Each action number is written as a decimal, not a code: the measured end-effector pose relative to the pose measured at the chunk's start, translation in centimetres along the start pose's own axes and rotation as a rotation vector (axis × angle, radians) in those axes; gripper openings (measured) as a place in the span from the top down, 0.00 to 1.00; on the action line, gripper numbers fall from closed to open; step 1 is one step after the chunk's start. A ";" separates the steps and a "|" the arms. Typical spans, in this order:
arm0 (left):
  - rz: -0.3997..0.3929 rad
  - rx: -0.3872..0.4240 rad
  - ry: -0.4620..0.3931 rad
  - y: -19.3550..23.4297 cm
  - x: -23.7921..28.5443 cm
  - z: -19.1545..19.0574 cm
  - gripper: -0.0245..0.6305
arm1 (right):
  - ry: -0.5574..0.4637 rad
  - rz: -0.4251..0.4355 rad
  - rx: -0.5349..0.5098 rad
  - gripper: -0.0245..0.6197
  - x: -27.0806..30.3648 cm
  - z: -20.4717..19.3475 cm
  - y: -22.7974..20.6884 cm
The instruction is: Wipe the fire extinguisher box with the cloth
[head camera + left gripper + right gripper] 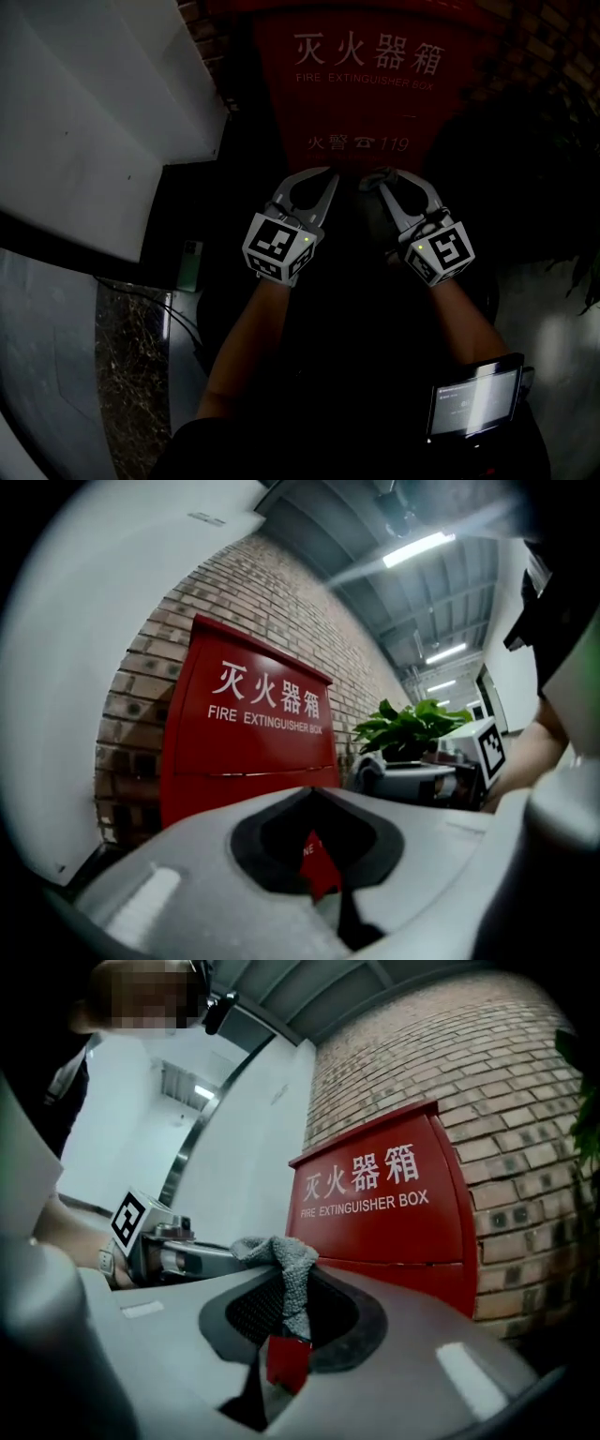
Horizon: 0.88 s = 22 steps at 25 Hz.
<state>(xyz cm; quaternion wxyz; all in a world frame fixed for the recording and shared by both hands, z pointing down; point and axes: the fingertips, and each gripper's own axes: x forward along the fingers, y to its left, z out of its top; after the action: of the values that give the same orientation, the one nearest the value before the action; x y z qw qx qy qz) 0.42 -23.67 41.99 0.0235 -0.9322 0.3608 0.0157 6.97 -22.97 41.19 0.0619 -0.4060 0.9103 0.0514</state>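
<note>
Closest, well back from the box (366, 84), a small lit screen (473, 398) sits at the person's waist, and both forearms reach from there toward the box. It is red, stands upright with its long axis vertical, and has its back against a brick wall (525, 1129). Its lettered front faces the person, with white Chinese characters above "FIRE EXTINGUISHER BOX". The door is closed, so nothing inside can be seen. The left gripper (326, 178) is held just before the lower front of the box, its jaws brought together with nothing between them; only the red face shows through the gap behind the tips. Beside it, also low before the box, the right gripper (386, 180) has its jaws pinched on a grey cloth (286, 1265). The cloth rises from the tips and flops over toward the left gripper, short of the box. Right of the box a leafy green plant (412, 726) grows from a pot, and left of the box is a white wall panel (84, 122).
</note>
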 end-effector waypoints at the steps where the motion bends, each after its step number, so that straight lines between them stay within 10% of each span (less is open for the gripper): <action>1: 0.001 -0.002 0.004 0.0 0.3 -0.4 0.96 | -0.006 -0.008 0.018 0.87 -0.3 -0.3 -0.5; 22: -0.058 -0.034 -0.003 -1.0 1.8 -1.2 0.96 | -0.040 -0.013 0.029 0.87 -0.1 -0.6 -1.3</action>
<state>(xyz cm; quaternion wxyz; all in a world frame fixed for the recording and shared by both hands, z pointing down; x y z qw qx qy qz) 2.43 -24.20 43.09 0.0086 -0.9426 0.3330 0.0227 8.00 -23.86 41.77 0.0865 -0.4100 0.9068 0.0457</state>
